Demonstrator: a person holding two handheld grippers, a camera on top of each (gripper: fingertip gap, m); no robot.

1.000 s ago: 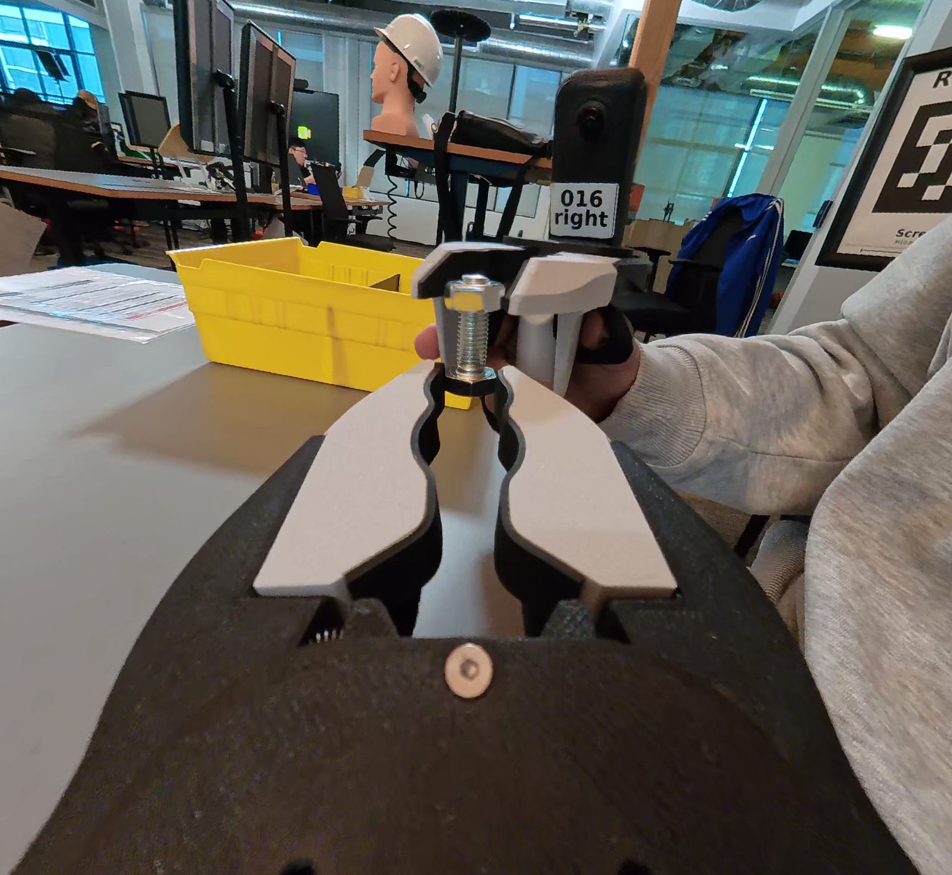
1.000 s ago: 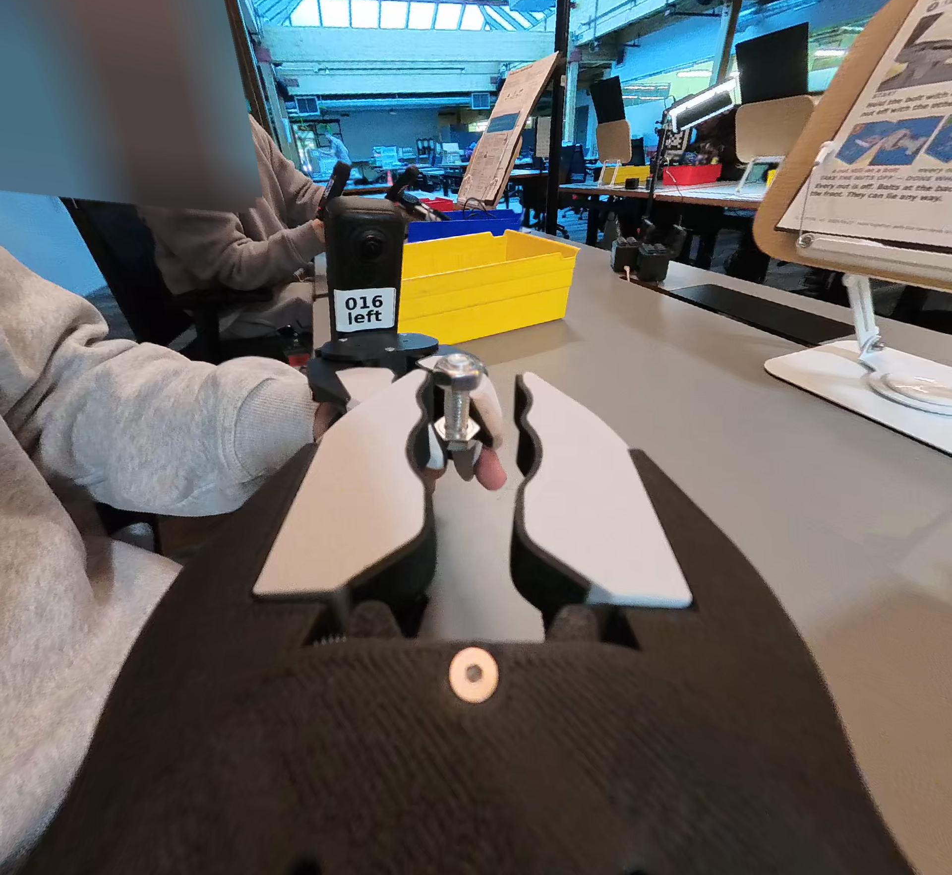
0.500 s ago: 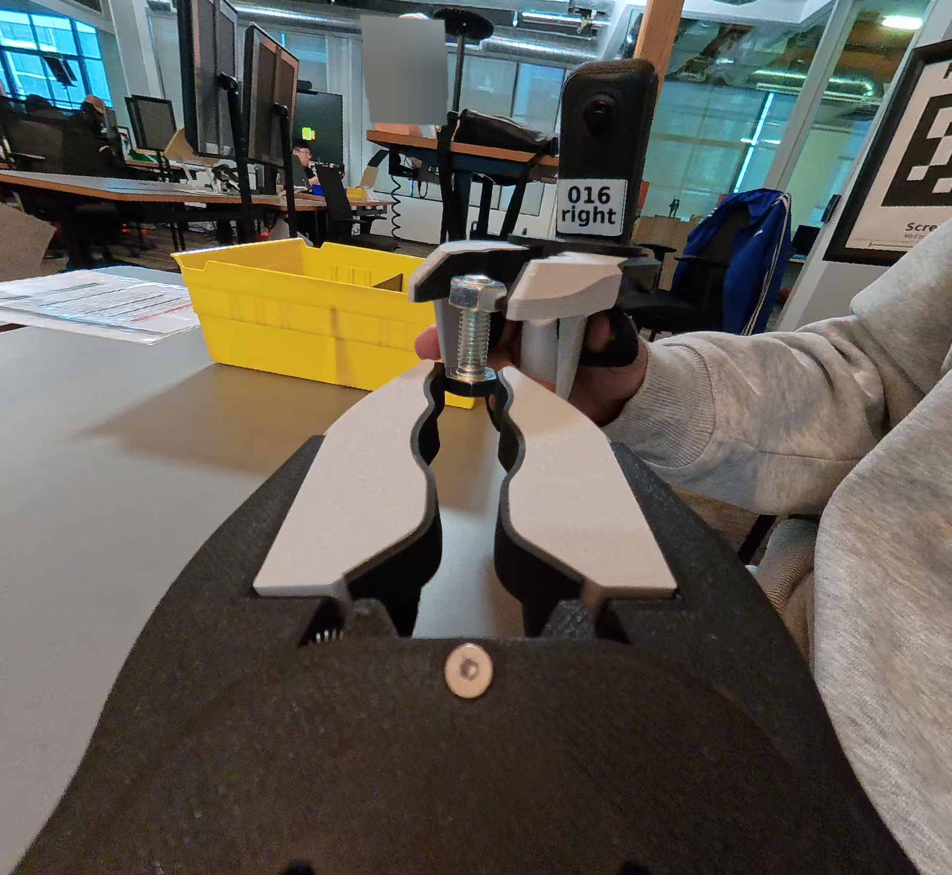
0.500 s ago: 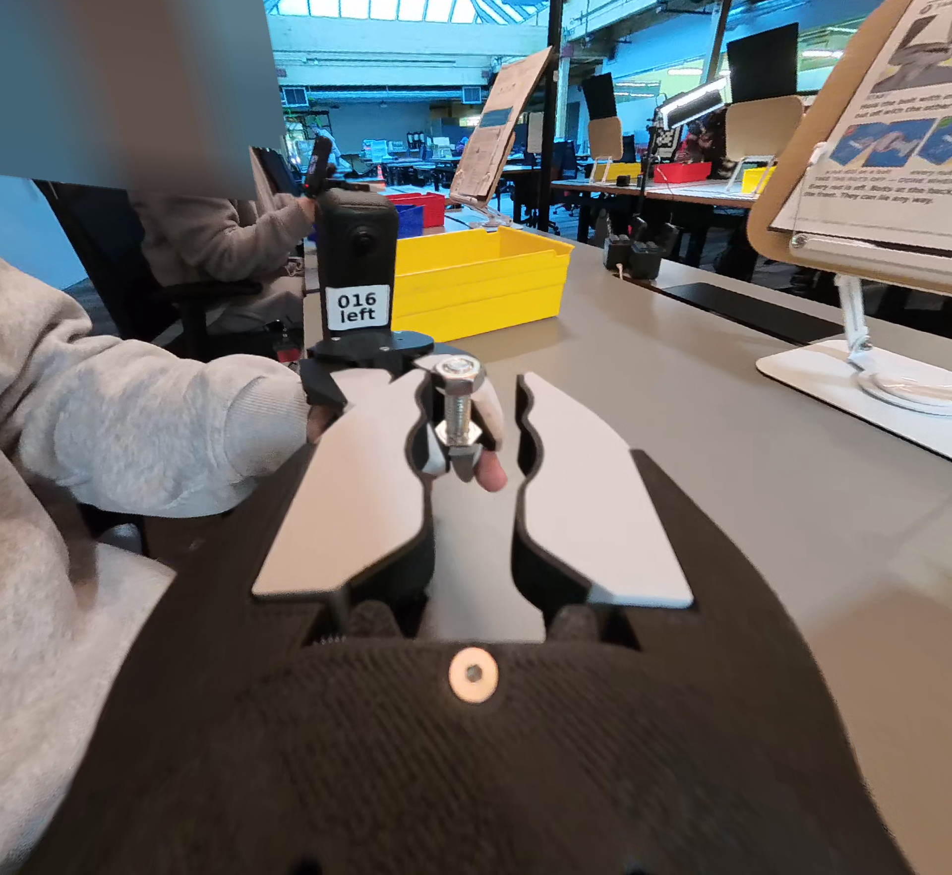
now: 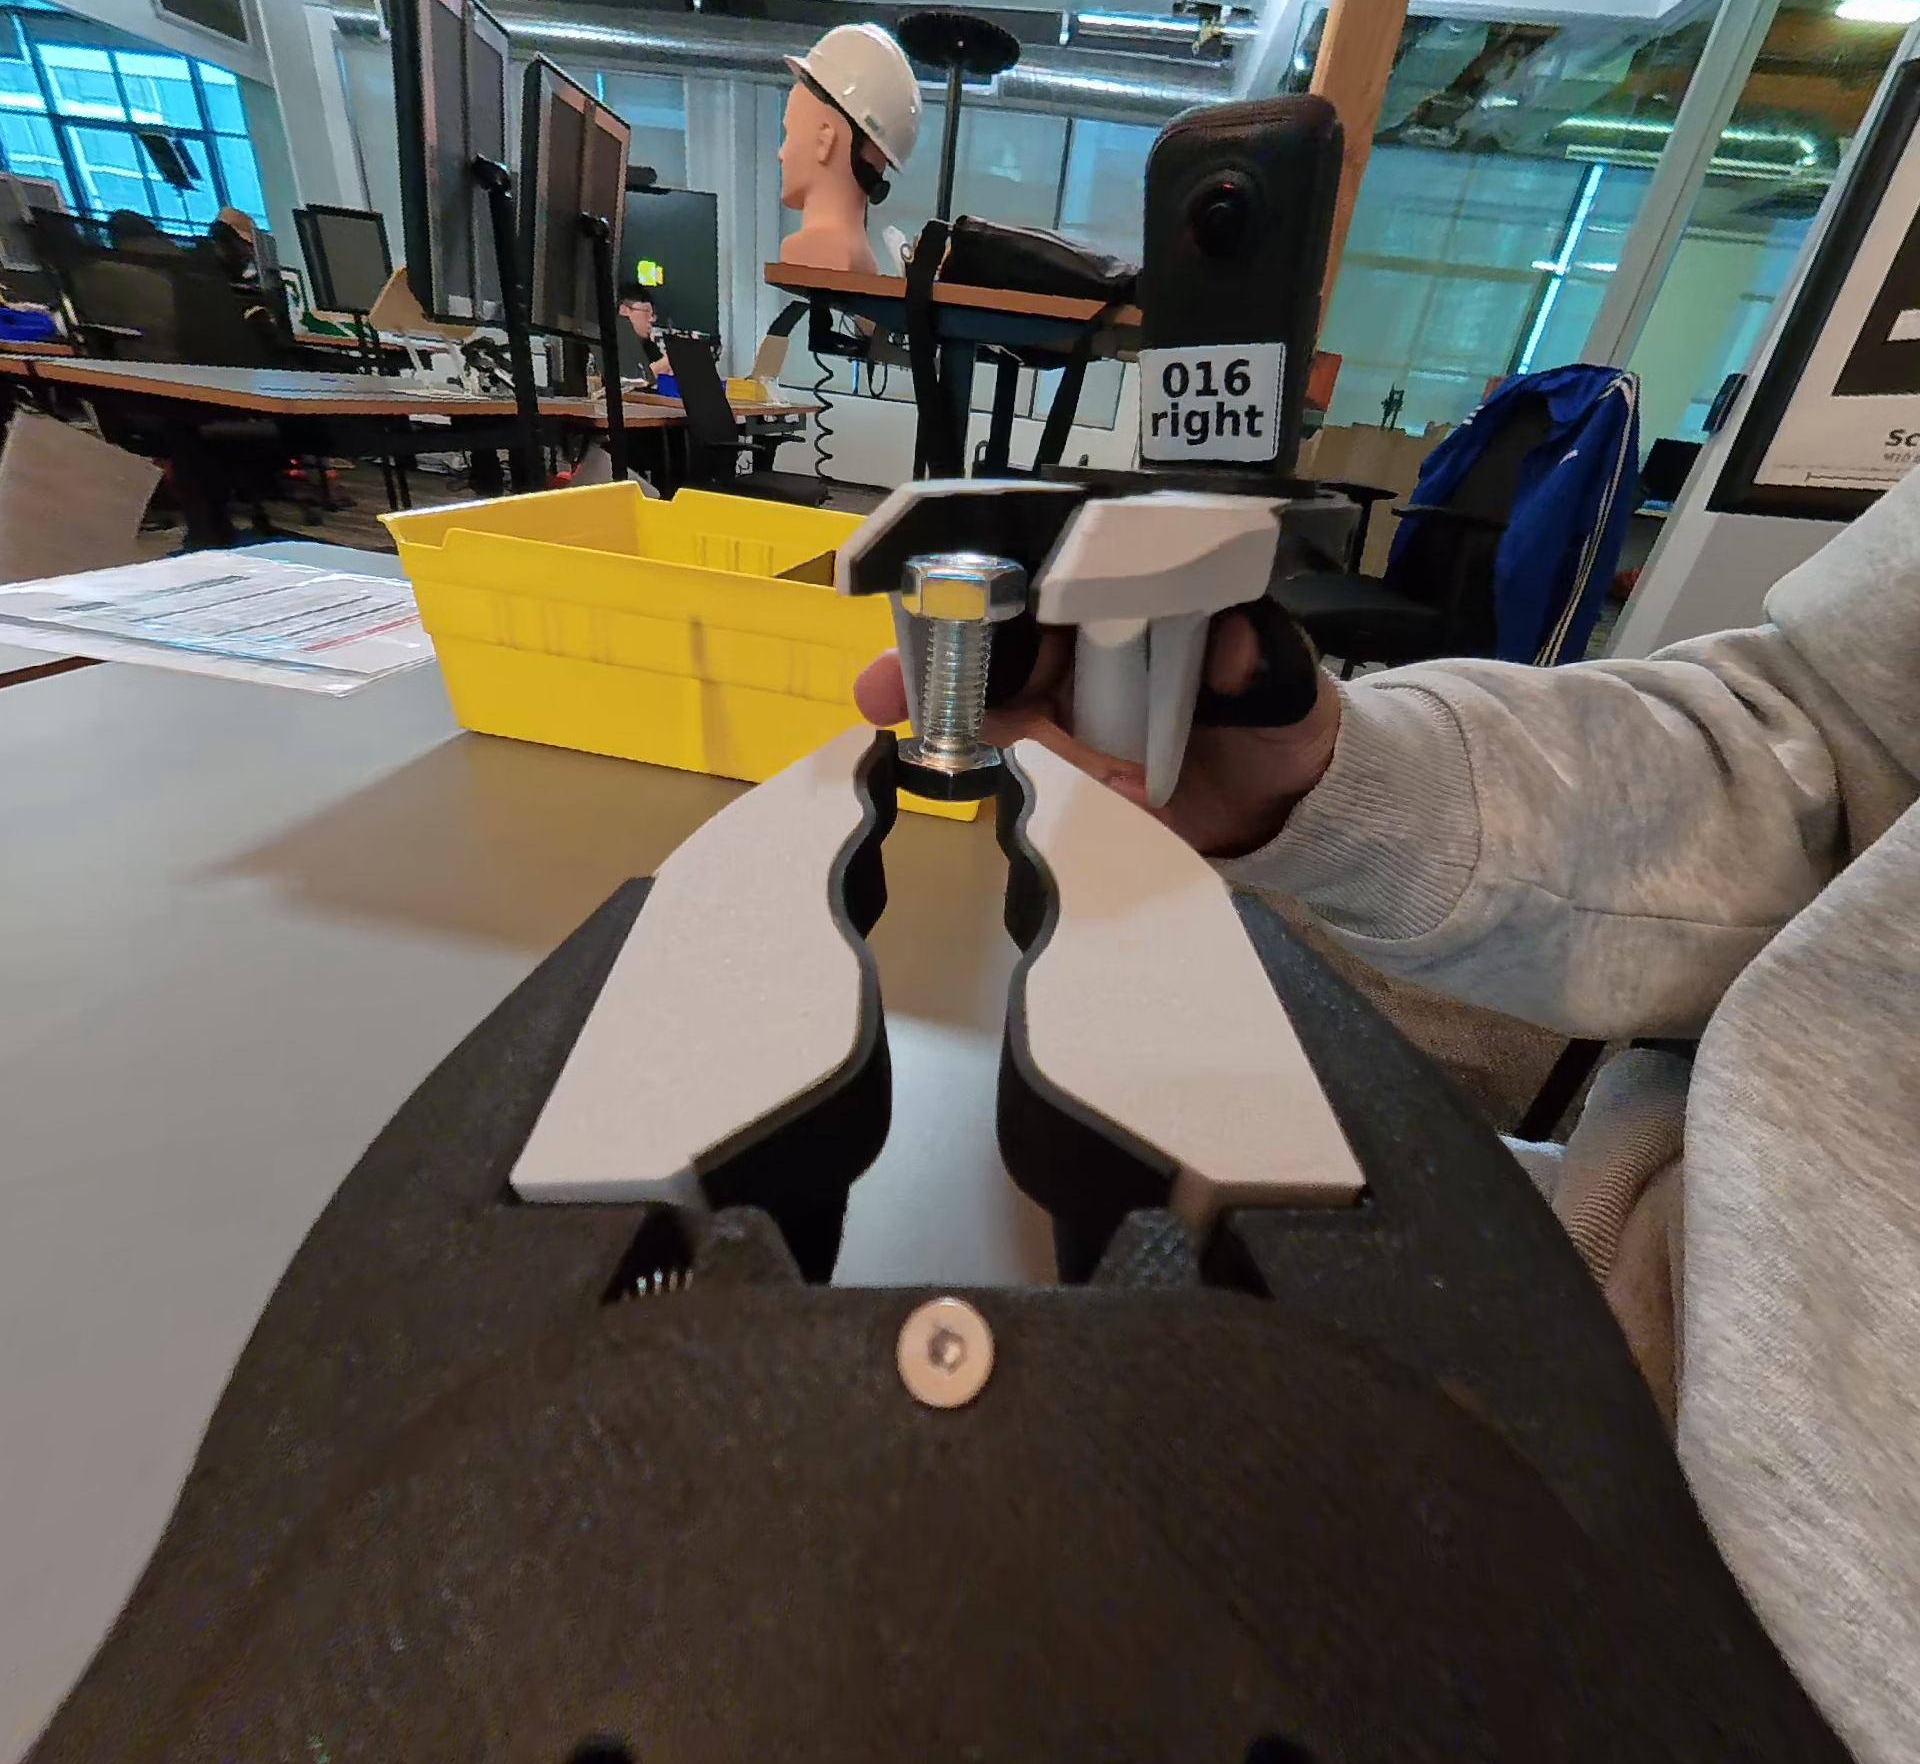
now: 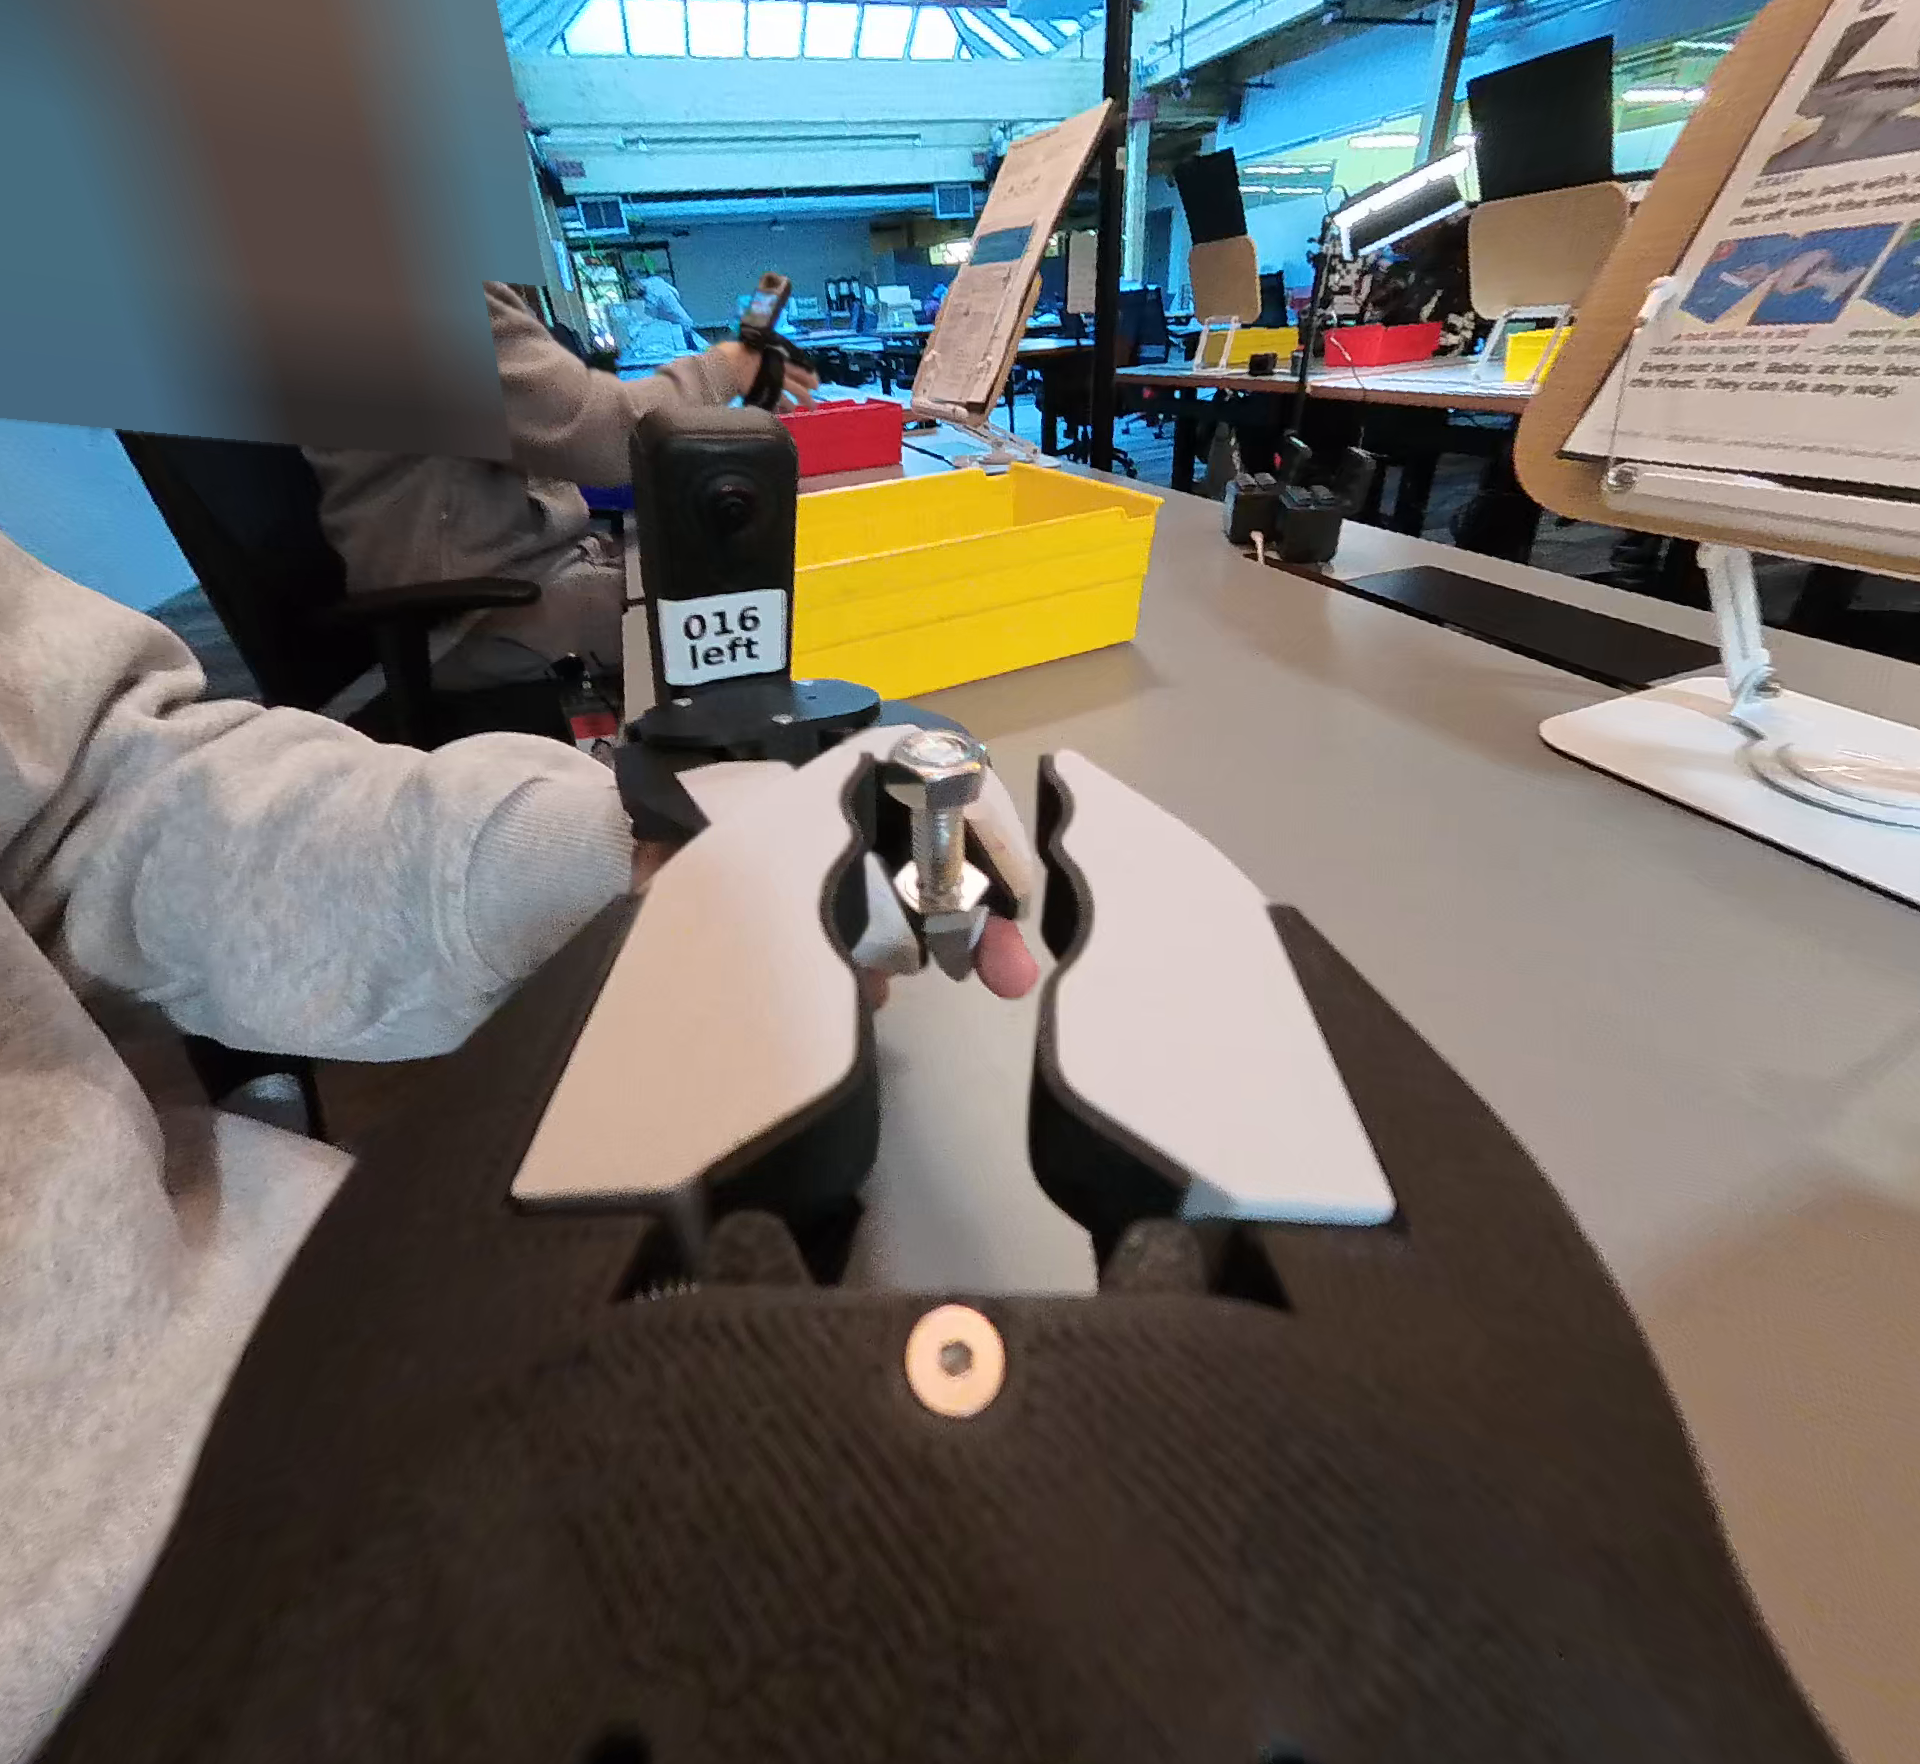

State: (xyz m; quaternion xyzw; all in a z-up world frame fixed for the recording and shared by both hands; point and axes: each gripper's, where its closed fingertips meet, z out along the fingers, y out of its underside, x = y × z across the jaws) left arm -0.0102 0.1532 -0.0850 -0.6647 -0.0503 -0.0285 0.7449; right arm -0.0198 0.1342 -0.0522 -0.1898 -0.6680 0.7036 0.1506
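My left gripper (image 5: 945,774) is shut on the nut (image 5: 945,758) at the lower end of a silver hex bolt (image 5: 958,665), which stands upright above the grey table (image 5: 260,935). My right gripper (image 6: 956,779) is open, level with the bolt's head (image 6: 935,764); the head sits between its tips, close to the left finger. In the left wrist view the right gripper (image 5: 1039,551) reaches in from the right over the bolt head. In the right wrist view the left gripper (image 6: 940,893) grips the nut from the far side.
A yellow bin (image 5: 644,634) stands on the table behind the bolt; it also shows in the right wrist view (image 6: 966,571). A printed sheet (image 5: 208,613) lies at far left. A document stand (image 6: 1766,364) and a black mat (image 6: 1507,623) are at right. Grey sleeves (image 5: 1558,831) flank the grippers. Less than 4 cm separates the two grippers' tips.
Both grippers stay nearly still. The bolt remains upright in the left gripper, and the right jaws remain open about its head.
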